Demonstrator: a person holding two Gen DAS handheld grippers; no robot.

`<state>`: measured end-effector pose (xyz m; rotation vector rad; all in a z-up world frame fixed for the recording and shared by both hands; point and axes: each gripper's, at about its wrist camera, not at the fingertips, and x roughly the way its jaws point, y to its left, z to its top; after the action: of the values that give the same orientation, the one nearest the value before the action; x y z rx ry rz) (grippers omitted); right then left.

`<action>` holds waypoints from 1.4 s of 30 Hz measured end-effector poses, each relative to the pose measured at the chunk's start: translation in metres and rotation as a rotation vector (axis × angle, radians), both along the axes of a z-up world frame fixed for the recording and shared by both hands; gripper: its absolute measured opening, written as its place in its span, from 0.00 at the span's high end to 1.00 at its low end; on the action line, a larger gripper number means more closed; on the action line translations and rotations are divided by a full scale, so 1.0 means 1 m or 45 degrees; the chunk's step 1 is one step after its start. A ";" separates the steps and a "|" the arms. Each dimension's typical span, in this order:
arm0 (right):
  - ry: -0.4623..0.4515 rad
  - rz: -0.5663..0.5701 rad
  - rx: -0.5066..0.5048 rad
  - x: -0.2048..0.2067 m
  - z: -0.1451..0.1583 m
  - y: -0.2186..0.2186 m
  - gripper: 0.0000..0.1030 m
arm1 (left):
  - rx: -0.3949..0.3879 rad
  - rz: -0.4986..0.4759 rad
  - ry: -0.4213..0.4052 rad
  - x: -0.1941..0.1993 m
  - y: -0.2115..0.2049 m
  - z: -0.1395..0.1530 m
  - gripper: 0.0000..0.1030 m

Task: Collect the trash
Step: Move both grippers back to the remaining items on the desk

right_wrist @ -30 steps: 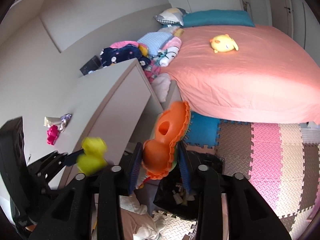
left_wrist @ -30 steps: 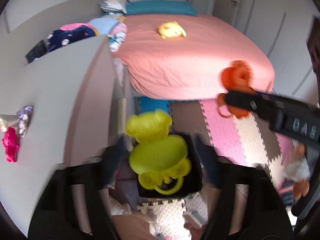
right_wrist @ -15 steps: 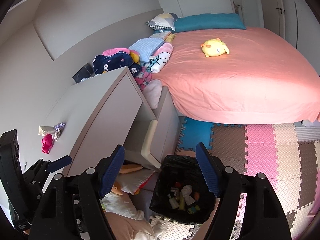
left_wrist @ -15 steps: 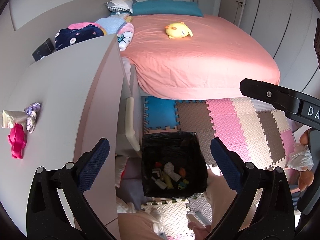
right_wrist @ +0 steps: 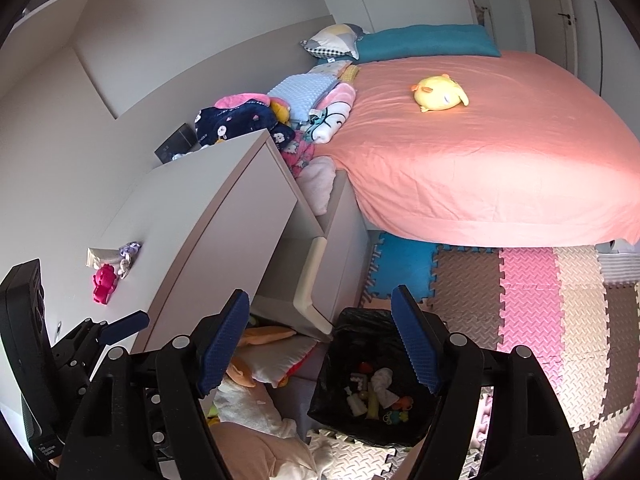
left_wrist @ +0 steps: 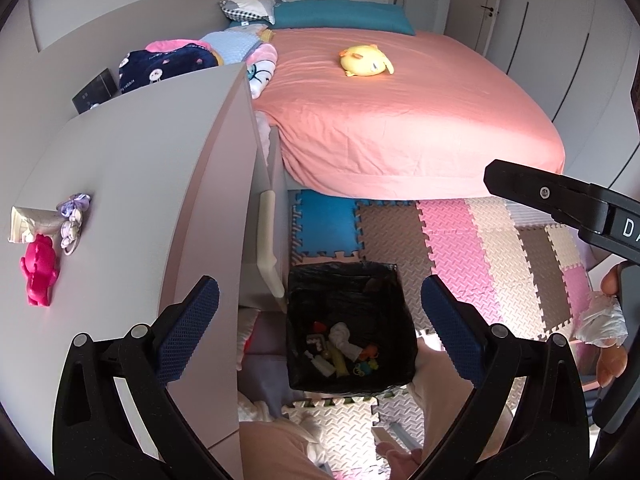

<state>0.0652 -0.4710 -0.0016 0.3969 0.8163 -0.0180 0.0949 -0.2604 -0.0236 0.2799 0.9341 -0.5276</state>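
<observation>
A black-lined trash bin (left_wrist: 384, 280) stands on the foam floor mat below both grippers; it also shows in the right wrist view (right_wrist: 344, 364). Small colourful items and white crumpled paper (left_wrist: 342, 336) lie in it. My left gripper (left_wrist: 320, 320) is open and empty above the bin. My right gripper (right_wrist: 320, 340) is open and empty above the bin's left side. A pink toy figure (left_wrist: 39, 268), a folded wrapper (left_wrist: 28, 222) and a pale hair tie (left_wrist: 74, 216) lie on the grey cabinet top (left_wrist: 132, 184).
An open drawer (right_wrist: 308, 276) juts out beside the bin. A bed with a salmon sheet (left_wrist: 400, 120) holds a yellow plush (left_wrist: 365, 61). Clothes and soft toys lie on the floor (right_wrist: 260, 364) left of the bin. A hand grips tissue (left_wrist: 600, 320) at right.
Both grippers opened and dropped their toys: the yellow one from the left, the orange one from the right. Both now lie in the bin. Both grippers have since risen slightly.
</observation>
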 end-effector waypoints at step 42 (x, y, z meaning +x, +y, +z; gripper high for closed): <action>0.011 0.414 -0.028 0.077 0.004 0.163 0.28 | -0.023 0.483 -0.063 0.039 0.189 0.025 0.05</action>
<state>0.1422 -0.3078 0.0026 0.2400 0.8807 0.2741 0.1342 -0.0716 0.0012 0.0937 0.9068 -0.1792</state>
